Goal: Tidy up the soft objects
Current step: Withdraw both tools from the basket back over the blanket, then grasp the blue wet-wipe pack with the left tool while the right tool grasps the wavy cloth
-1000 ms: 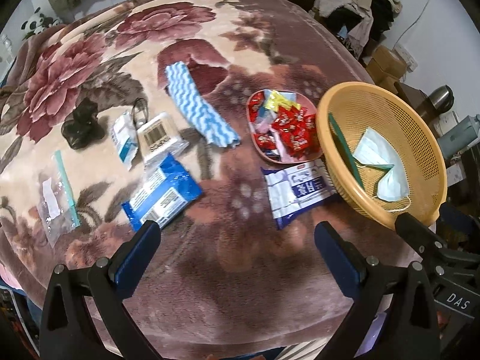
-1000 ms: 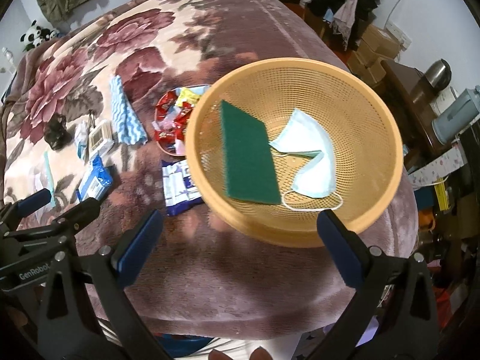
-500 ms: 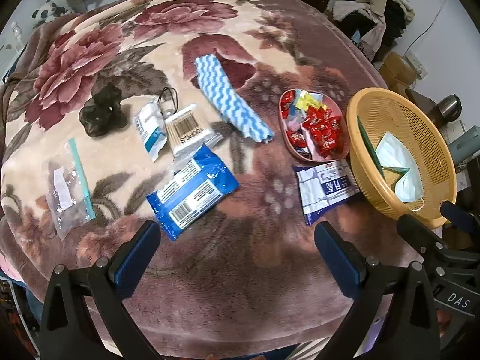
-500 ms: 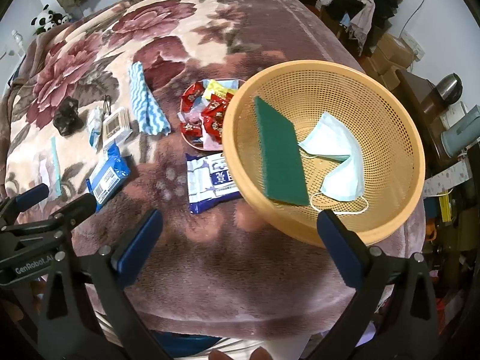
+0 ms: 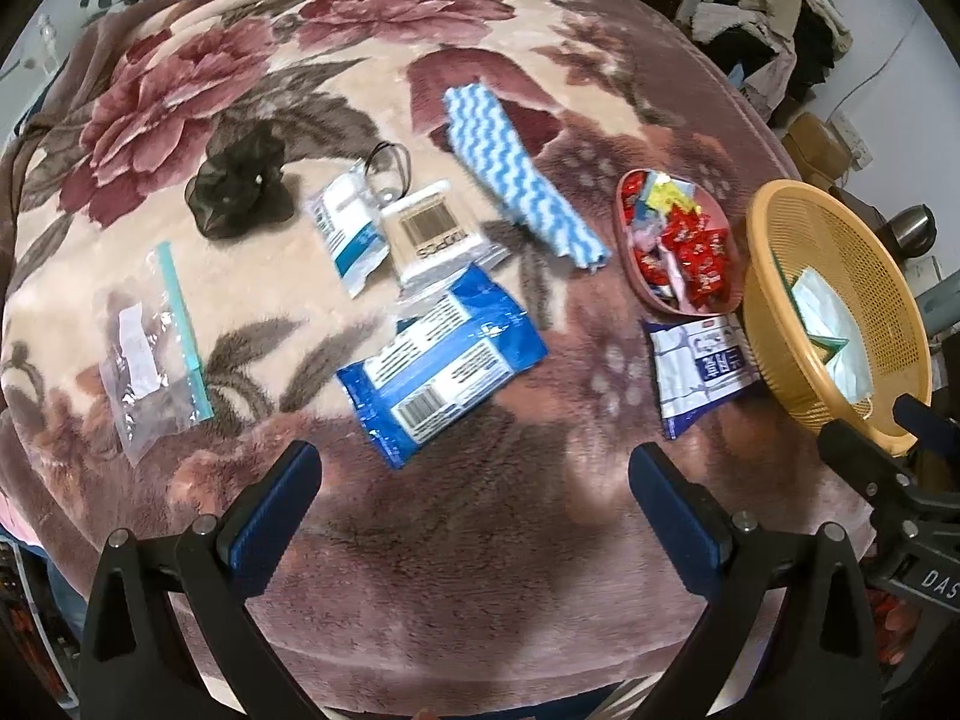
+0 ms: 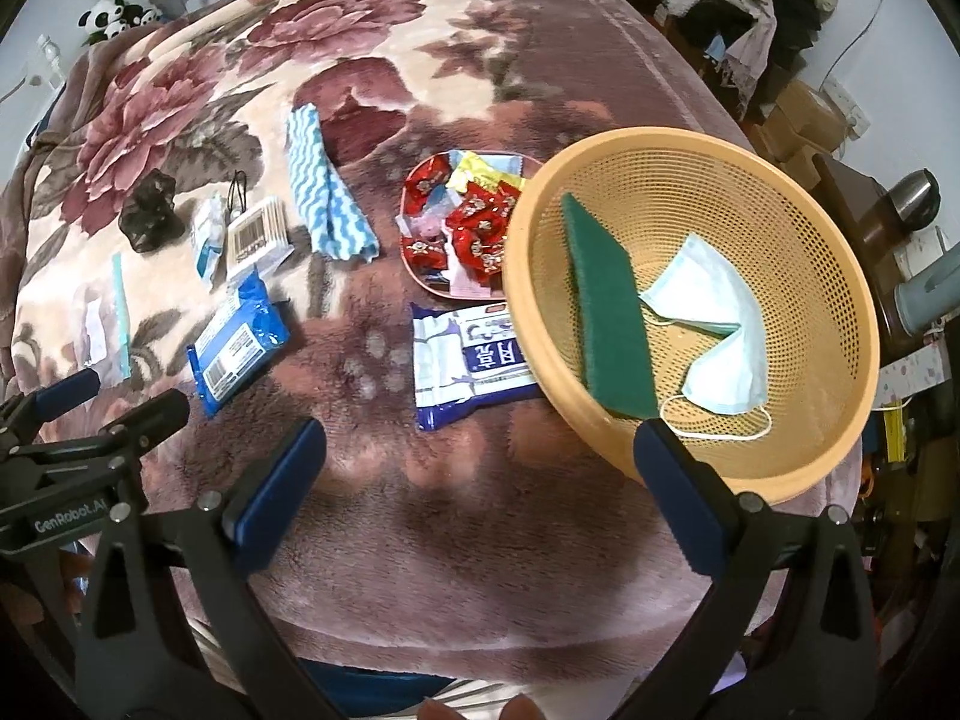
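Note:
An orange mesh basket (image 6: 798,252) at the right holds a green scouring pad (image 6: 606,306) and a pale blue face mask (image 6: 714,324); the basket also shows in the left wrist view (image 5: 780,300). A blue-and-white wavy cloth (image 5: 522,180) (image 6: 324,204) lies folded on the floral blanket. A black scrunchie (image 5: 237,189) (image 6: 150,219) lies at the left. My left gripper (image 5: 474,492) is open and empty above the near blanket edge. My right gripper (image 6: 480,468) is open and empty near the basket's front rim.
A blue wipes pack (image 5: 441,360), a cotton swab box (image 5: 435,237), a small white sachet (image 5: 348,234), a zip bag (image 5: 153,354), a pink dish of red candies (image 5: 678,252) and a white-blue packet (image 5: 702,366) lie on the blanket. Clutter stands beyond the right edge.
Both grippers have shifted left, so the basket has slid toward the right of both views and more of the blanket's left side shows. Nothing on the blanket moved.

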Motion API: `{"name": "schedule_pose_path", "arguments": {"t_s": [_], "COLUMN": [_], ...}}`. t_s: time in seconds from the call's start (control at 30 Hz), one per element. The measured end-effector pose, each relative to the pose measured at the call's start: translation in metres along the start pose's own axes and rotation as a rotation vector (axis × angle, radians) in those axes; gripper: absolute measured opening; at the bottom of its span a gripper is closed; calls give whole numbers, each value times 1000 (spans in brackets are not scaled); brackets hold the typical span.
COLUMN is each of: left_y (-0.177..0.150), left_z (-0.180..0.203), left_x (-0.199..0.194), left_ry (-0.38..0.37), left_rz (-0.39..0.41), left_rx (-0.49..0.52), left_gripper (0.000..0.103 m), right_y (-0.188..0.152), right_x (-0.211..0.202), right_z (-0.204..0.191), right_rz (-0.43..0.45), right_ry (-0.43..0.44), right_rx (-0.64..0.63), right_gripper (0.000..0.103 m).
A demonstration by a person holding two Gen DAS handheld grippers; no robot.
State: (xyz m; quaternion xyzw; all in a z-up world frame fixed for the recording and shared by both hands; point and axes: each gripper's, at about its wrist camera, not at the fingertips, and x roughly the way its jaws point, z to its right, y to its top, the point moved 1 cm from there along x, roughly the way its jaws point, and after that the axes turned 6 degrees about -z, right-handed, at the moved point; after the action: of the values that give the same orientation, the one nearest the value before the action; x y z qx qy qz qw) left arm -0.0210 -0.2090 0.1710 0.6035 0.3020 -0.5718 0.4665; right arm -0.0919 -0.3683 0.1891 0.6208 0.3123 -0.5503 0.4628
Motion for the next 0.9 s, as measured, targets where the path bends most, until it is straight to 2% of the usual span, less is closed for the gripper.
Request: {"name": "schedule_pose_path", "arguments": {"t_s": [0.27,0.63,0.9], "left_y": [3,12,29], "left_z": [-25,-32,-21], "left_x": [19,64,91], "left_ry": [-25,-17,-17], "left_rz": [-17,-40,-29], "left_rx": [7,141,250], "left_gripper": [103,103,102], "right_y": [7,19,37], "right_x": [9,23,39], "right_z": [-16,-35,-44], "right_rz": [-8,-19,-16], "right_ry": [13,48,80], "right_rx": [-19,-39,-35], "right_gripper": [103,103,103]}}
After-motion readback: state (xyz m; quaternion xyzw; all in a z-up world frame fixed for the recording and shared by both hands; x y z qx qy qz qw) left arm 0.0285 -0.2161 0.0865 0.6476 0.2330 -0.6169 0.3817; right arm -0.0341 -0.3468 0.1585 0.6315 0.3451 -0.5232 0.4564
